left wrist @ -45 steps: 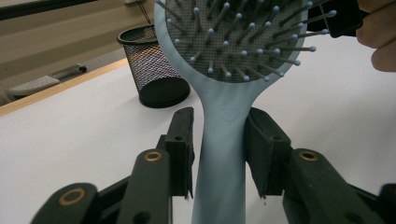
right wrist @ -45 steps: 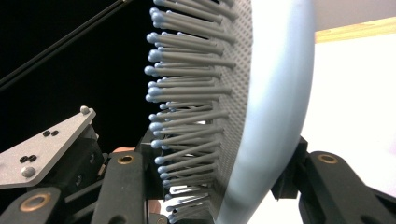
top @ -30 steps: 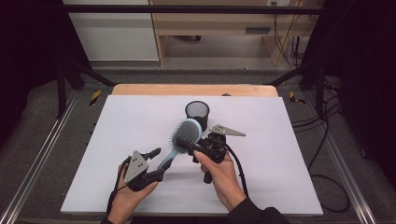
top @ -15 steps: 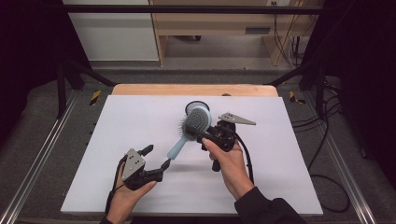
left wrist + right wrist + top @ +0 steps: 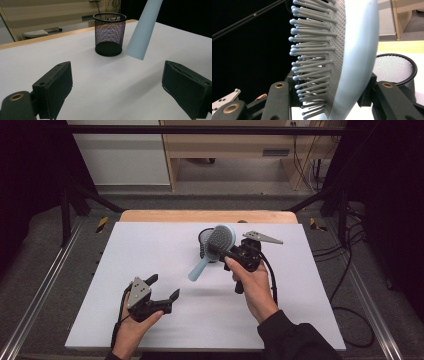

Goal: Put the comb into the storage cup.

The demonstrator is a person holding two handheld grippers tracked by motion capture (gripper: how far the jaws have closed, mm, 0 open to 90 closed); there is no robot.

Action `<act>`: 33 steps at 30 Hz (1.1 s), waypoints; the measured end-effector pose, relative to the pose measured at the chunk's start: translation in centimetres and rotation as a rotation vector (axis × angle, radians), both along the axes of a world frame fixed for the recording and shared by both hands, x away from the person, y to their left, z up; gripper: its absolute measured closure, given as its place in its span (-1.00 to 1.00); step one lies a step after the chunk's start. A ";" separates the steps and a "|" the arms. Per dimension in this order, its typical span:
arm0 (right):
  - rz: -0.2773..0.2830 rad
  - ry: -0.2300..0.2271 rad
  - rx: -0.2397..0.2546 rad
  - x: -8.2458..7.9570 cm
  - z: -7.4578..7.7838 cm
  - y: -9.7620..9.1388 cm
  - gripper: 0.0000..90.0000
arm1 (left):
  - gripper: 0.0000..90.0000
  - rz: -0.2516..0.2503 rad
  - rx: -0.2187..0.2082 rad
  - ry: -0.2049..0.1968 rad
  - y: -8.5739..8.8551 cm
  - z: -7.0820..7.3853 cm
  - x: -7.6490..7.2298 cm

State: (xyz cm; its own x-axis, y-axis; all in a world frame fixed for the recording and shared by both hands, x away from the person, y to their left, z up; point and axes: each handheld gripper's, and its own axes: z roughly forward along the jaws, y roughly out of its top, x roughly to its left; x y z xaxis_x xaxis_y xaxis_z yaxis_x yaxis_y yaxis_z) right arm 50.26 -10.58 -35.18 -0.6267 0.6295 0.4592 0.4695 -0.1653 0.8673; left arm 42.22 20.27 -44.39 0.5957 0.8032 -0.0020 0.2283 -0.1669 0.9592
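Observation:
A light blue hairbrush [image 5: 218,239] with grey bristles hangs over the white table, its handle [image 5: 199,268] slanting down to the left. My right gripper [image 5: 220,251] is shut on the brush head, bristles [image 5: 312,57] toward one jaw and the smooth back toward the other. A black mesh cup [image 5: 203,239] stands just behind the brush, partly hidden by it. My left gripper [image 5: 164,286] rests low at the near left, and its jaws have just been opening, with nothing between them. In the left gripper view the handle tip [image 5: 140,42] floats ahead beside the cup [image 5: 109,32].
The white sheet [image 5: 150,245] covers the table, with a wooden strip [image 5: 200,216] along the far edge. Metal rails [image 5: 45,290] run down the left side and cables [image 5: 350,270] trail on the right floor. A wooden shelf unit [image 5: 235,150] stands beyond the table.
The left gripper let go of the brush handle and opened wide, staying near the front left. The right gripper carried the brush up and away, toward the mesh cup.

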 end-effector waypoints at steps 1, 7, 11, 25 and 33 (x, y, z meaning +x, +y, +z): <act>-0.002 -0.001 -0.001 0.1 0.0 -0.1 0.14 | -0.79 -0.001 0.000 0.000 0.0 0.0 0.0; -0.016 0.001 0.015 0.8 0.4 -0.3 0.14 | -0.79 0.003 -0.002 0.002 0.1 0.0 0.0; -0.022 -0.002 0.014 1.2 0.5 -0.4 0.14 | -0.79 0.004 -0.002 0.002 0.1 0.0 0.1; -0.046 -0.021 0.031 2.5 2.1 -0.5 0.14 | -0.79 0.007 -0.004 -0.003 0.3 -0.1 0.1; -0.054 -0.032 0.033 3.0 2.6 -0.5 0.14 | -0.80 0.010 -0.013 -0.018 0.5 0.0 0.1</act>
State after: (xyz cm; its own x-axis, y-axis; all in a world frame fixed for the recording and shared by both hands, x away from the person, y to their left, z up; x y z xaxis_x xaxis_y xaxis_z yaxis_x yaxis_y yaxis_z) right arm 53.26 -11.05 -32.56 -0.6069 0.6476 0.4607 0.4313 -0.2185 0.8753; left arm 42.31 20.73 -44.35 0.5879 0.8089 -0.0014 0.2123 -0.1526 0.9652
